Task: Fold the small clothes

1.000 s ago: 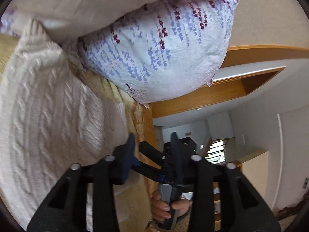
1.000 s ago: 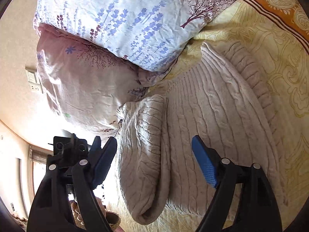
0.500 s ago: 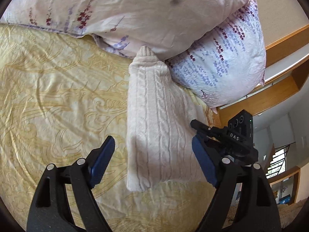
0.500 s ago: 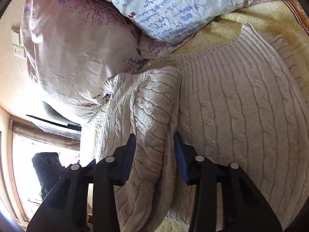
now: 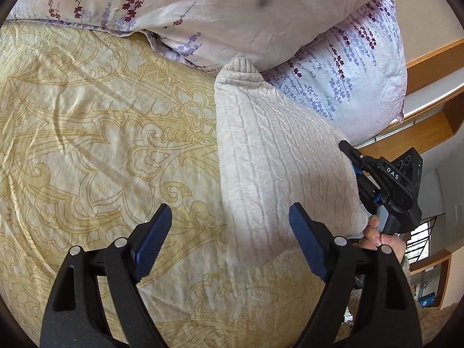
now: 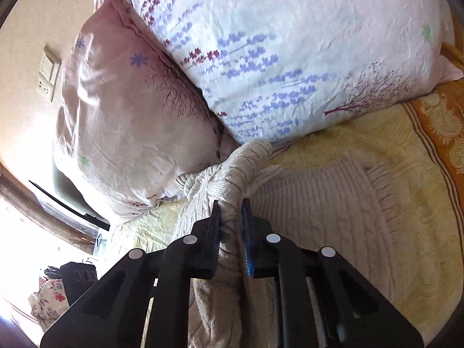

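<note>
A cream cable-knit sweater (image 5: 278, 168) lies on a bed covered with a pale yellow quilted bedspread (image 5: 95, 150) printed with gold scrollwork, its far end touching two pillows at the head of the bed. From the left wrist view the left gripper (image 5: 229, 240) hovers over the bedspread with its blue-padded jaws wide apart and nothing between them; the near edge of the sweater sits between and just beyond the two fingers. The garment there appears as a long folded panel running away towards the pillows, its ribbed cuff or hem tucked against the pale pink floral pillow (image 5: 232, 8) and the white pillow with purple lavender sprigs (image 5: 356, 75). At the right edge of that view the right gripper (image 5: 377, 179) reaches into the sweater's side, held in a hand (image 5: 377, 235). The right wrist view shows the right gripper (image 6: 230, 217) with its jaws drawn close together, clamped on a bunched ridge of the sweater (image 6: 232, 185) that rises off the bed, while the rest of the knit (image 6: 324, 220) stays spread flat on the bedspread (image 6: 411, 156) to the right. A wall socket plate (image 6: 47, 72) is visible beyond the pink pillow (image 6: 124, 127).
</note>
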Action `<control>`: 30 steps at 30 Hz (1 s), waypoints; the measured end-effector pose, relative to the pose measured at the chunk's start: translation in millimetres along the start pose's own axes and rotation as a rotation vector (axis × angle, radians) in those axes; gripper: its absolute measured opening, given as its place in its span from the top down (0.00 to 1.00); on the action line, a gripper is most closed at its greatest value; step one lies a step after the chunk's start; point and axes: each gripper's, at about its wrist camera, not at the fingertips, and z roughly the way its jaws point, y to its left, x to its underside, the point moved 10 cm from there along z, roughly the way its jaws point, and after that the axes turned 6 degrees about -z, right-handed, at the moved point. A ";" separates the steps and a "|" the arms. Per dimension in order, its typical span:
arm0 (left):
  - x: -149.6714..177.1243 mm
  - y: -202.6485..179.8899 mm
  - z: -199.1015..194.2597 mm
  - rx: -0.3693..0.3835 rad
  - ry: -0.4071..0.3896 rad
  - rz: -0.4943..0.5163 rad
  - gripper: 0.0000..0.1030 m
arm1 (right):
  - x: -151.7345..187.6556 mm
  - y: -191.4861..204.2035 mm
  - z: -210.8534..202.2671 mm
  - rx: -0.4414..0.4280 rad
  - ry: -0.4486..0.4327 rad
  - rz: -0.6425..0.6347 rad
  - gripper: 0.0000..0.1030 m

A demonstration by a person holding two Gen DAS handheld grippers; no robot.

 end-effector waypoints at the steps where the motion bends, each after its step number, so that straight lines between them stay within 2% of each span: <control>1: 0.4 -0.5 0.1 0.000 0.001 0.003 0.20 | -2.5 -2.8 -3.8 0.005 -0.011 0.006 0.86; 8: 1.6 -3.8 1.8 0.002 0.003 0.018 0.20 | -30.6 -11.2 -35.1 0.021 -0.112 0.024 0.87; 10: 2.4 -4.1 3.1 0.003 0.008 0.022 0.20 | -35.6 -21.9 -47.0 0.052 -0.133 0.035 0.87; 12: 3.7 -4.6 4.4 0.007 0.014 0.025 0.20 | -27.1 -48.3 -47.3 0.091 -0.116 0.092 0.87; 15: 6.0 -6.4 7.3 0.012 0.027 0.030 0.20 | 3.5 -88.9 -30.6 0.132 -0.025 0.210 0.87; 17: 7.5 -9.3 7.8 0.014 0.033 0.045 0.20 | 17.4 -99.2 -27.9 0.129 -0.007 0.246 0.87; 19: 8.4 -14.1 7.2 0.016 0.030 0.074 0.20 | 16.1 -97.2 -29.9 0.108 -0.023 0.252 0.87; 23: 12.2 -28.8 7.8 0.010 0.018 0.181 0.20 | 4.6 -76.6 -34.1 0.078 -0.055 0.173 0.87; 24: 13.9 -33.8 7.9 -0.002 0.008 0.228 0.20 | 3.1 -74.7 -32.4 0.111 -0.048 0.146 0.87; 26: 18.0 -42.2 7.6 -0.028 -0.019 0.323 0.19 | 11.8 -89.6 -21.2 0.216 0.021 0.118 0.86; 28: 24.5 -49.1 8.6 -0.056 -0.038 0.413 0.17 | 26.8 -110.4 -13.4 0.248 0.078 0.170 0.86; 30: 31.7 -54.3 10.6 -0.087 -0.044 0.497 0.17 | 30.9 -114.9 -14.5 0.215 0.074 0.222 0.85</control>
